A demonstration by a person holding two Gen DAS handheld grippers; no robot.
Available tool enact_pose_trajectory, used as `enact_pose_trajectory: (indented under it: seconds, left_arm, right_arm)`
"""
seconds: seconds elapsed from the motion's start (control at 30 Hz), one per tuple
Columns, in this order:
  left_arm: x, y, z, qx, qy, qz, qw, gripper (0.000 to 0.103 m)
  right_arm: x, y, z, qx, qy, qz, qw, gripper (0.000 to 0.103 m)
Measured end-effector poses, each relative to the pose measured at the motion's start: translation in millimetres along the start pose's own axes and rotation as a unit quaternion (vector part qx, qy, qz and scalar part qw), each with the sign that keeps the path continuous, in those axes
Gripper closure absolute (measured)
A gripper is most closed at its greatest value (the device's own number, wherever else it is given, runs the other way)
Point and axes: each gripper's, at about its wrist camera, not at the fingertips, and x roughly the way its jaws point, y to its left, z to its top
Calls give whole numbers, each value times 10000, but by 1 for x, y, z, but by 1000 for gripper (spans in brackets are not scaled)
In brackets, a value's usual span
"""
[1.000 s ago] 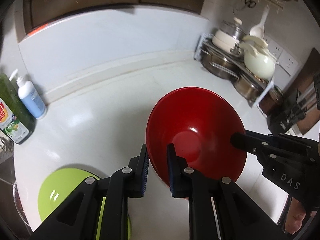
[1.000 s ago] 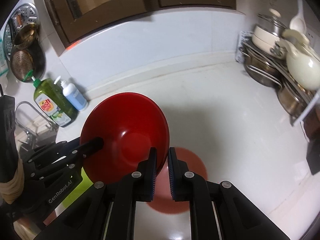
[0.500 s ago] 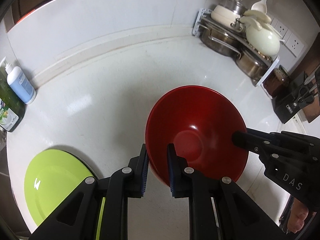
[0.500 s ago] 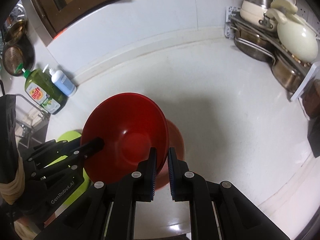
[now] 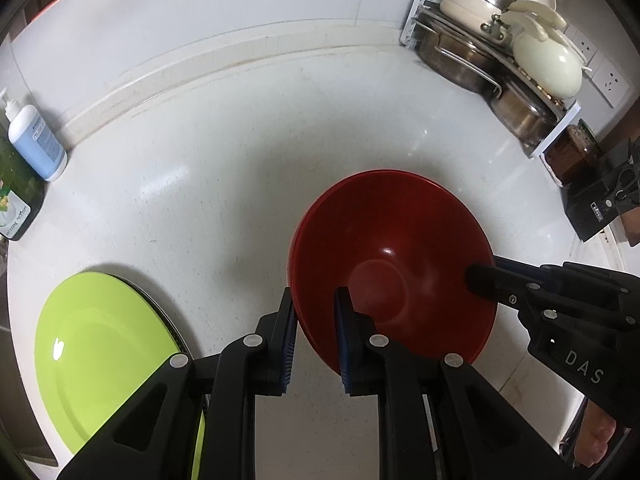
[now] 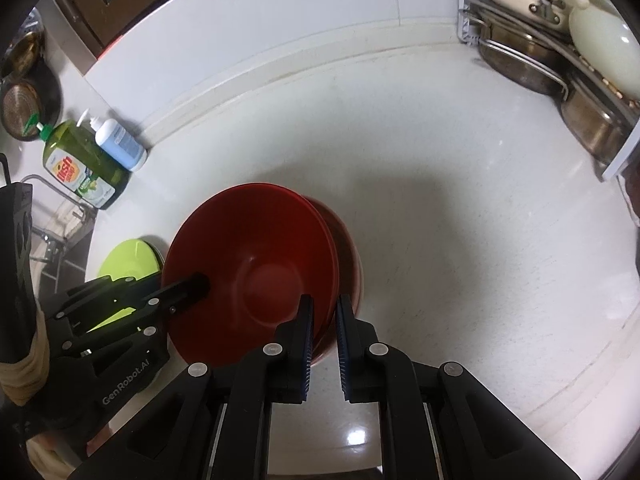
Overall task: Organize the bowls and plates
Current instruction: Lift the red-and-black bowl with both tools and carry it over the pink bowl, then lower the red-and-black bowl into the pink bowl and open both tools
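Red bowl (image 5: 390, 264), rim pinched by my left gripper (image 5: 316, 312) and right gripper (image 6: 322, 320), could jam crooked above the lower bowl (image 6: 346, 248) if I release unevenly.

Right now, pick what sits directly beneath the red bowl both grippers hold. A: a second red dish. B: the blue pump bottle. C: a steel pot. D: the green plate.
A: in the right wrist view a second red dish peeks out under and past the red bowl, which the left gripper and right gripper pinch at opposite rims; the green plate lies apart to the side.
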Motion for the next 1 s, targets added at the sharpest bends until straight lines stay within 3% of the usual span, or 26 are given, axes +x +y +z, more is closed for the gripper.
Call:
enact_pose_trajectory:
  seconds: [0.2, 0.3, 0.43, 0.47, 0.53, 0.57, 0.73, 0.9, 1.0]
  left_arm:
    - [0, 1, 0, 72, -46, 24, 10000, 74]
    - [-7, -2, 2, 243, -244, 174, 9993, 59]
    - [-18, -1, 4, 341, -508, 367, 9974, 55]
    - [-20, -1, 4, 374, -549, 393, 9970, 52]
    - [-24, 1, 6, 381, -595, 377, 9968, 49]
    - [-26, 2, 6, 385, -640, 332, 9967, 47]
    - [-39, 5, 6, 442, -823, 277, 9952, 37]
    - [-45, 10, 8, 366, -1002, 334, 9937, 19]
    - [-40, 16, 7, 360, -989, 464, 9934, 15]
  right_arm:
    - [6, 0, -2, -67, 47, 20, 10000, 90]
    - [7, 1, -2, -147, 69, 12, 9999, 89]
    - [2, 5, -3, -303, -71, -198, 9993, 89]
    - [1, 5, -3, -333, -94, -208, 9992, 87]
    - [-2, 5, -3, -334, -131, -220, 9991, 69]
    - [-4, 5, -3, -327, -169, -223, 9991, 67]
    - [-18, 4, -5, -159, -443, -225, 9986, 67]
    - [-31, 8, -5, -16, -673, -141, 9976, 67]
    - [-33, 11, -6, 81, -819, -191, 9964, 57]
